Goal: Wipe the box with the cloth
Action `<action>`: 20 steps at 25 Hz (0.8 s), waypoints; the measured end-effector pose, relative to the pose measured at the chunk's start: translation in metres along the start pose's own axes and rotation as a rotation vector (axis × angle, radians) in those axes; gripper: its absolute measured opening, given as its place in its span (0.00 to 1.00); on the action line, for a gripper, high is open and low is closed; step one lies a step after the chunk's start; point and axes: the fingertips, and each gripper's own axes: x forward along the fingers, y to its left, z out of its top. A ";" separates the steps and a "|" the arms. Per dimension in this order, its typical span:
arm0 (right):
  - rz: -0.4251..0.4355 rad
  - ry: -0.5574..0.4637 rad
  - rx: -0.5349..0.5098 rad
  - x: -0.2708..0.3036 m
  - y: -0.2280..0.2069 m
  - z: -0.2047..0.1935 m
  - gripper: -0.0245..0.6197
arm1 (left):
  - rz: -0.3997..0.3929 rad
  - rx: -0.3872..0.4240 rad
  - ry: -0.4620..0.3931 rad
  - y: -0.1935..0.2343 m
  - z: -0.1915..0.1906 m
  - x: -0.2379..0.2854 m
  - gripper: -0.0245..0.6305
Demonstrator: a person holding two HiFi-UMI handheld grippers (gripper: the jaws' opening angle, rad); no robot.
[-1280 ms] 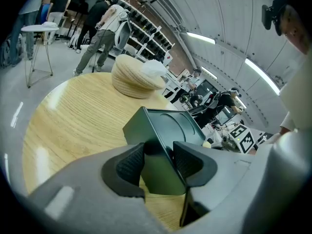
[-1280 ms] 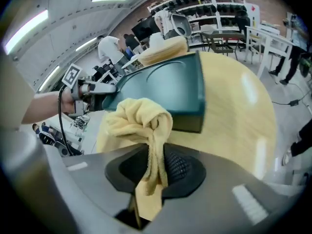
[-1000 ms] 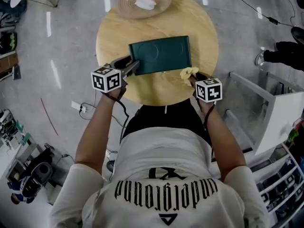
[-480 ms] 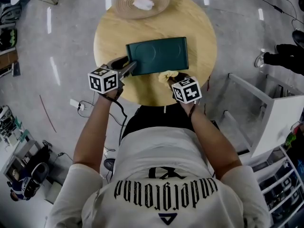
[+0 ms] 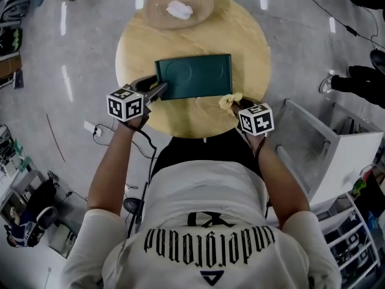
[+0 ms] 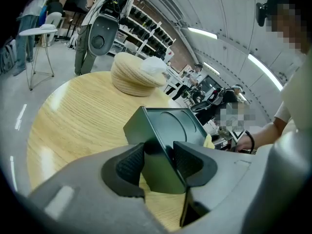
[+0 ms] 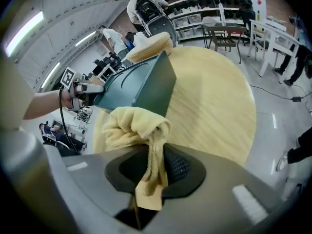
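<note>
A dark green flat box (image 5: 195, 76) lies on the round wooden table (image 5: 240, 35). My left gripper (image 5: 157, 90) is shut on the box's near left corner; in the left gripper view the corner (image 6: 158, 162) sits clamped between the jaws of the left gripper (image 6: 157, 161). My right gripper (image 5: 236, 103) is shut on a yellow cloth (image 5: 228, 100), held at the box's near right corner. In the right gripper view the cloth (image 7: 134, 128) bunches out of the right gripper (image 7: 155, 167) against the box's side (image 7: 151, 87).
A woven straw hat (image 5: 180, 5) with a white crumpled item (image 5: 179, 9) on it lies at the table's far edge. A white cabinet (image 5: 337, 155) stands to the right. A cable runs on the floor at the left (image 5: 99, 134).
The right gripper with the cloth swung left along the box's near edge, then back right to the near right corner. The left gripper stayed clamped on the box.
</note>
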 end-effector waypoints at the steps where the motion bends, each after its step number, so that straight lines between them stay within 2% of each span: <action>1: -0.002 0.006 -0.011 -0.003 -0.006 0.000 0.16 | 0.002 -0.001 0.003 0.000 0.000 0.001 0.34; 7: 0.001 0.035 -0.077 -0.013 -0.039 0.016 0.16 | 0.022 0.003 0.028 -0.002 0.002 0.005 0.35; 10: 0.030 0.044 -0.131 -0.011 -0.047 0.034 0.16 | 0.016 0.002 0.042 -0.002 0.003 0.008 0.35; 16: 0.072 0.067 -0.294 0.001 -0.060 0.086 0.16 | 0.024 -0.013 0.030 -0.008 0.004 0.013 0.35; 20: 0.059 0.052 -0.378 0.009 -0.070 0.135 0.16 | 0.021 -0.020 0.014 -0.005 0.004 0.010 0.35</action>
